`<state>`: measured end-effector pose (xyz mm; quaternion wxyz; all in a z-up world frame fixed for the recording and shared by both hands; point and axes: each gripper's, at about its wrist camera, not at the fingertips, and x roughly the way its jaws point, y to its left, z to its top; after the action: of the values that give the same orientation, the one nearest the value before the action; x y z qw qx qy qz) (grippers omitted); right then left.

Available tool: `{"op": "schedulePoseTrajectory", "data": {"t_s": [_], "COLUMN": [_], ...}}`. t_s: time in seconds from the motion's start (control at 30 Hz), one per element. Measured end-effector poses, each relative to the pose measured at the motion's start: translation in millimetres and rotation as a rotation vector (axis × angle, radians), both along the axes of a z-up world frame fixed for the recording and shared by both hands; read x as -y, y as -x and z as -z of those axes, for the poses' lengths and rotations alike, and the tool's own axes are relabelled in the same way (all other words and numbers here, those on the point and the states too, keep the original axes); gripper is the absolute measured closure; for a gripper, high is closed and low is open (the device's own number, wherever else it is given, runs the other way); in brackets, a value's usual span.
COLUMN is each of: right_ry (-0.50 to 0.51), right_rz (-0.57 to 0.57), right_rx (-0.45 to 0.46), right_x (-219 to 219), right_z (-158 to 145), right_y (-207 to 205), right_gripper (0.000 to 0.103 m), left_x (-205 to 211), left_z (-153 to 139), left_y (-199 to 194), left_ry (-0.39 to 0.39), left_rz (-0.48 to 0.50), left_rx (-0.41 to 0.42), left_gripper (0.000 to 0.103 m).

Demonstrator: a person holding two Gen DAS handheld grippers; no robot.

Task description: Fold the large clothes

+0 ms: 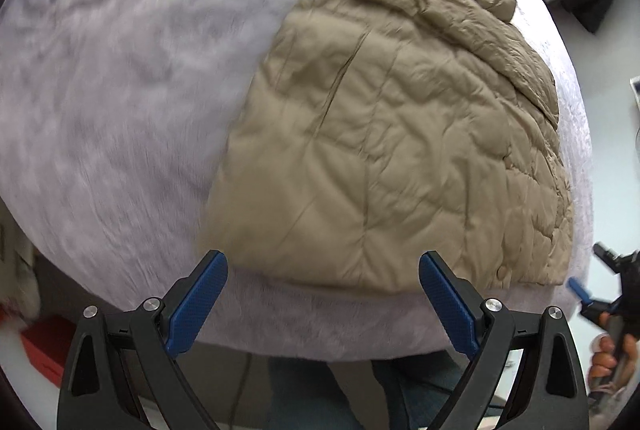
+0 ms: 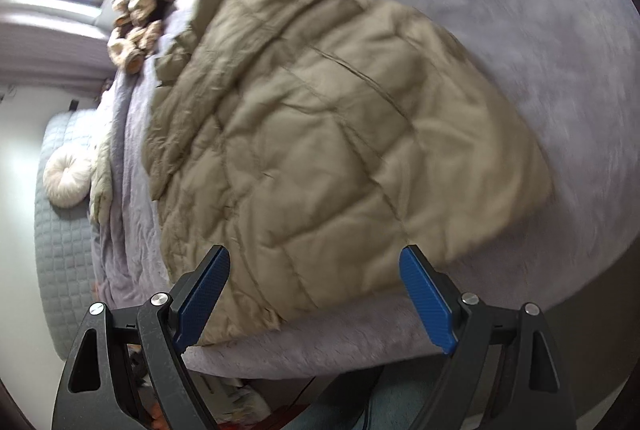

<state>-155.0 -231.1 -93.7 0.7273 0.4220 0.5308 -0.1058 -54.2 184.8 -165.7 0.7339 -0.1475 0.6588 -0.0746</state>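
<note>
Scene: a tan quilted coat (image 1: 392,134) lies flat on a bed covered by a pale lilac blanket (image 1: 120,78), seen from two hand-held tongs.
Coat: folded into a broad slab, one sleeve laid along its far edge; its near hem lies close to the bed's near edge.
Left tongs (image 1: 323,304): blue pads stand wide apart, nothing between them; they hang above the bed's near edge, just short of the coat's hem, whose near corner lies just beyond the left pad.
Right tongs (image 2: 318,302): wide apart and empty too; the coat's hem shows between and just beyond the pads. Whether the left pad touches the cloth cannot be told.
Also in the left view: the right tongs (image 1: 612,282) at the right rim, gripped by a hand (image 1: 612,354).
Beyond the coat: a heap of beige plush (image 2: 134,26) on the bed's far end; a round cream cushion (image 2: 66,176) on a grey quilted mat (image 2: 56,250), left of the right tongs.
Writing: none can be read; no brand or label shows on the coat.
Sharpness: both views are smeared, mostly at the bedding.
</note>
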Motion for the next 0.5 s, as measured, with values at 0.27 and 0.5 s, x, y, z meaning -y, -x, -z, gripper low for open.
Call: {"op": "schedulePoseTrajectory", "data": {"t_s": [0.27,0.5], "right_ry": [-0.201,-0.283], "right_rz": [0.221,0.338], "right_rx": [-0.081,-0.045], "right_x": [37,52], "right_z": [58,95], "right_y": [47,53], "right_gripper": [0.014,0.014], "left_x": [-8,16], "left_z": [57,69], "left_y": [7,-18], "left_ry": [0.18,0.256], "left_rz": [-0.115,-0.125], "left_rx": [-0.135,-0.113], "left_gripper": [0.006,0.006]}}
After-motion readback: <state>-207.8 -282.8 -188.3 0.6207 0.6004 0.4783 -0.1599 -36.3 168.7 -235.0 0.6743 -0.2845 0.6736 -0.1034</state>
